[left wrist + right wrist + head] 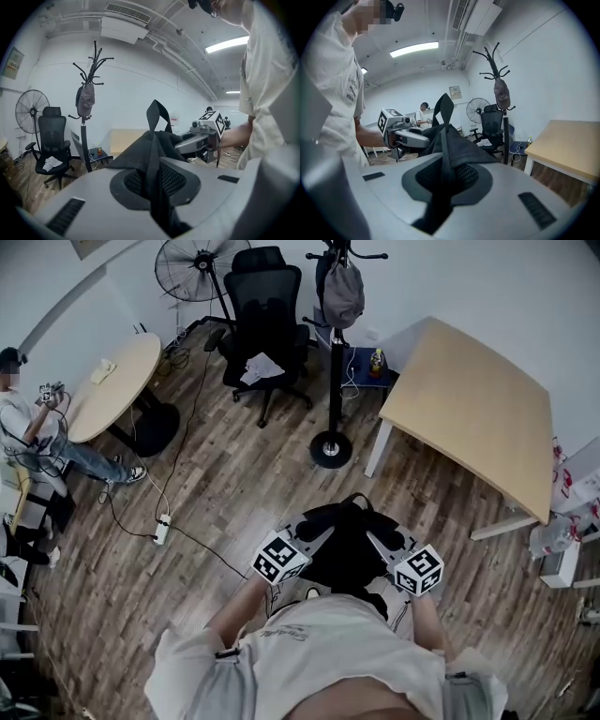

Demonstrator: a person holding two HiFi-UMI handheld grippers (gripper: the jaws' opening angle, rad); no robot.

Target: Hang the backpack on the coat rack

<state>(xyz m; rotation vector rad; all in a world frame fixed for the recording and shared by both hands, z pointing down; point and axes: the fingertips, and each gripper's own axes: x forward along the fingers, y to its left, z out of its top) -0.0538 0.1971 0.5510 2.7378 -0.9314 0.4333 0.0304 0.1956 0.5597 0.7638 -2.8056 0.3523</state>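
Finding: left gripper (322, 536) and right gripper (380, 542) each clamped on the backpack (349, 549), slung between them. Coat rack (335, 381) stands well ahead, grey bag (343, 292) already hanging. Advise: carry level with grips firm, offer the top loop (157, 111) to a free hook.

Nothing here can actually be read. The two marker cubes (280, 559) (420, 570) carry only black-and-white square patterns, no letters. There is small print on the chest of the person's shirt (350, 89), a framed notice (454, 92) on the far wall, a poster (11, 63) near the fan, and red print on white bags (565, 486) by the table, all too small or blurred to make out.
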